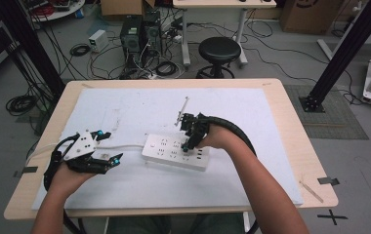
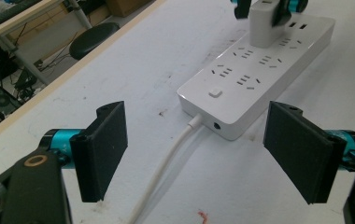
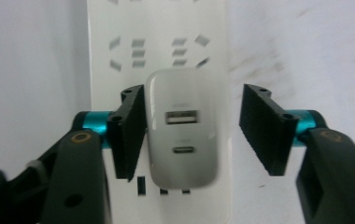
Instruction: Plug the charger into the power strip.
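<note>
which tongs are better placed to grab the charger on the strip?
Right. The right tongs straddle the white charger on the power strip, jaws open. The left tongs sit open at the strip's cable end.

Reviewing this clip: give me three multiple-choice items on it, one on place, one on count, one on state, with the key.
1. Where is the white charger?
A. On the power strip
B. On the floor
C. In the left gripper

2. How many ports show on the charger's face?
A. None
B. Two
C. Five

3. How do the right gripper jaws stand?
A. Shut on a cable
B. Shut on the strip
C. Open around the charger

Key: A, it stands on the strip's sockets; B, one above the other; C, a gap shows beside one jaw.
</note>
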`<state>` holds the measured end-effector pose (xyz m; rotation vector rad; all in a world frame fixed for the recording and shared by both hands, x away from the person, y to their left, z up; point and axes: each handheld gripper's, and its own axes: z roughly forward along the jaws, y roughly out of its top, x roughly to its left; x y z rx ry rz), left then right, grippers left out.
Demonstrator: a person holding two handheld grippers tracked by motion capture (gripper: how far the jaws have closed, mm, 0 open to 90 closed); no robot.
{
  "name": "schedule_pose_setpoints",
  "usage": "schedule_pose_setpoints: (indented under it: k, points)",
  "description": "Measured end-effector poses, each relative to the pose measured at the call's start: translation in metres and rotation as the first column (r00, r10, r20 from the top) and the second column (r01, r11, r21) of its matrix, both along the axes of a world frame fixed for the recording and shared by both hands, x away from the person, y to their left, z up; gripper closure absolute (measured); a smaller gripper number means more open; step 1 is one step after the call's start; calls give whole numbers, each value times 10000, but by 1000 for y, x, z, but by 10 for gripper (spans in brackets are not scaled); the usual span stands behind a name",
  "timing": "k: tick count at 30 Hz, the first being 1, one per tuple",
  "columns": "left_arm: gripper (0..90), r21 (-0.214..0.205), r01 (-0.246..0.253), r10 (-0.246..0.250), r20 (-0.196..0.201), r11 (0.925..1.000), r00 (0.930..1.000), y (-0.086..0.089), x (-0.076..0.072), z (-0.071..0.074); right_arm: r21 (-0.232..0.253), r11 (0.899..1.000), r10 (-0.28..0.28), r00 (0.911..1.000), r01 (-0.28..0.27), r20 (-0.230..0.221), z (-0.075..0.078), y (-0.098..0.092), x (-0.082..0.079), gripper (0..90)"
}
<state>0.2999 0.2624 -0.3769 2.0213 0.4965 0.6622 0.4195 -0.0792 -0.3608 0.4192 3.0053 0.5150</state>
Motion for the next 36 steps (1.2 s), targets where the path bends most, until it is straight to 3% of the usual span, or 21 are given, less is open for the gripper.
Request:
schedule_pose_setpoints:
  k: [1, 2, 5, 7, 8, 10, 11, 15, 16, 17, 19, 21, 22, 23, 26, 36]
  points:
    - [218, -30, 36, -36, 11, 10000, 10000, 1, 1, 1, 362, 9993, -60, 9999, 57, 82, 4, -4, 0, 380]
    - [218, -63, 58, -57, 40, 10000, 10000, 1, 1, 2, 1032, 9941, -354, 9992, 333, 185, 9, -12, -2, 351]
    - [218, -133, 106, -106, 36, 9999, 9999, 2, 3, 2, 2454, 9672, -696, 9975, 654, 82, 18, -30, -9, 305]
    - [218, -113, 166, -166, -23, 9998, 9999, 2, 4, 2, 3471, 9341, -972, 9950, 832, 232, 23, -45, -16, 269]
    - [218, -180, 185, -186, -44, 9997, 9998, 1, 5, 2, 3976, 9112, -1332, 9904, 1073, 379, 24, -55, -21, 240]
    - [218, -184, 268, -270, -76, 9995, 9996, 0, 6, 3, 4580, 8784, -1765, 9833, 1369, 445, 24, -69, -27, 228]
    - [218, -153, 309, -310, -59, 9994, 9995, 0, 7, 3, 4986, 8530, -2024, 9783, 1540, 443, 22, -78, -32, 215]
    - [218, -304, 462, -466, -100, 9985, 9989, -2, 8, 4, 5742, 7946, -2682, 9625, 1973, 404, 14, -106, -45, 208]
    - [218, -314, 482, -486, -129, 9983, 9987, -3, 9, 4, 5854, 7852, -2789, 9594, 2020, 430, 13, -110, -47, 206]
    - [218, -387, 478, -483, -107, 9981, 9988, -3, 8, 4, 6072, 7677, -2924, 9551, 2048, 475, 10, -117, -51, 206]
    - [213, -466, 509, -514, -95, 9976, 9986, -3, 8, 5, 6373, 7412, -3222, 9447, 2109, 620, 8, -127, -57, 206]
    - [212, -610, 529, -538, -131, 9967, 9985, -3, 7, 5, 6622, 7190, -3359, 9397, 2113, 648, 7, -135, -61, 206]
    - [212, -678, 537, -548, -145, 9963, 9984, -3, 7, 4, 6700, 7101, -3484, 9349, 2163, 674, 7, -138, -64, 206]
    - [212, -710, 529, -540, -137, 9961, 9984, -3, 7, 4, 6767, 7064, -3492, 9338, 2073, 785, 7, -141, -65, 206]
    - [212, -746, 494, -507, -156, 9960, 9986, -2, 7, 3, 7005, 6813, -3614, 9298, 2124, 696, 7, -147, -69, 206]
    - [212, -691, 501, -519, -243, 9963, 9984, -5, 8, 6, 7090, 6780, -3483, 9342, 1939, 775, 6, -148, -75, 206]
